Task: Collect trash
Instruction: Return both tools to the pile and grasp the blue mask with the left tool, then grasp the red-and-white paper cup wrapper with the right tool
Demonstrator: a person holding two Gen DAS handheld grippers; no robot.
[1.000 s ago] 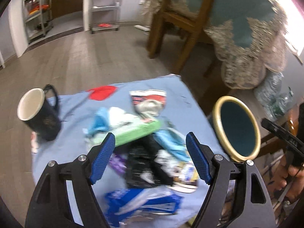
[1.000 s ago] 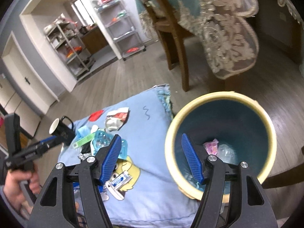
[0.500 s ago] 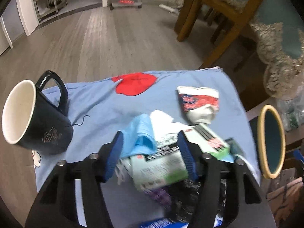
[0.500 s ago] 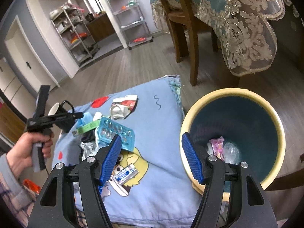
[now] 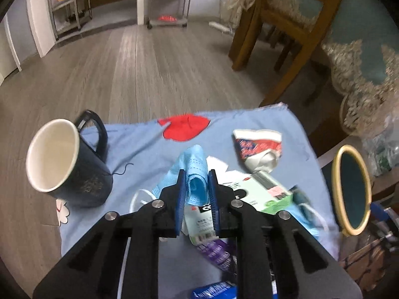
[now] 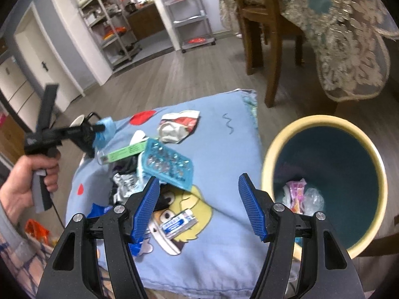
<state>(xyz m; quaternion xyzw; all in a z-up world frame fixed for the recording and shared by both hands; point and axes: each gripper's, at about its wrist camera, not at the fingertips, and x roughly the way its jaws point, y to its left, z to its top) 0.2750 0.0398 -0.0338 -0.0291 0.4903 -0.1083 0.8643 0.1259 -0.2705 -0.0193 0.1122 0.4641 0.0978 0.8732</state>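
A pile of trash lies on a blue cloth (image 5: 139, 139): a green and white box (image 5: 264, 194), a crumpled red and white paper cup (image 5: 259, 147), a purple wrapper (image 5: 217, 251). My left gripper (image 5: 197, 177) is shut on a light blue face mask (image 5: 193, 164); it shows from the side in the right wrist view (image 6: 99, 128). My right gripper (image 6: 199, 194) is open and empty above the cloth, beside the yellow-rimmed bin (image 6: 274, 149), which holds some wrappers (image 6: 296, 194). A blue blister tray (image 6: 167, 164) and a small blue packet (image 6: 178, 224) lie in front of it.
A dark mug (image 5: 67, 162) stands on the cloth at the left. A wooden chair (image 5: 281, 25) and a lace-covered table (image 6: 349, 37) stand behind. Metal shelving (image 6: 112, 25) is at the far wall. The bin (image 5: 351, 189) stands right of the cloth.
My left gripper has moved forward over the pile and closed on the blue face mask. My right gripper has drifted left, away from above the bin, and stays open.
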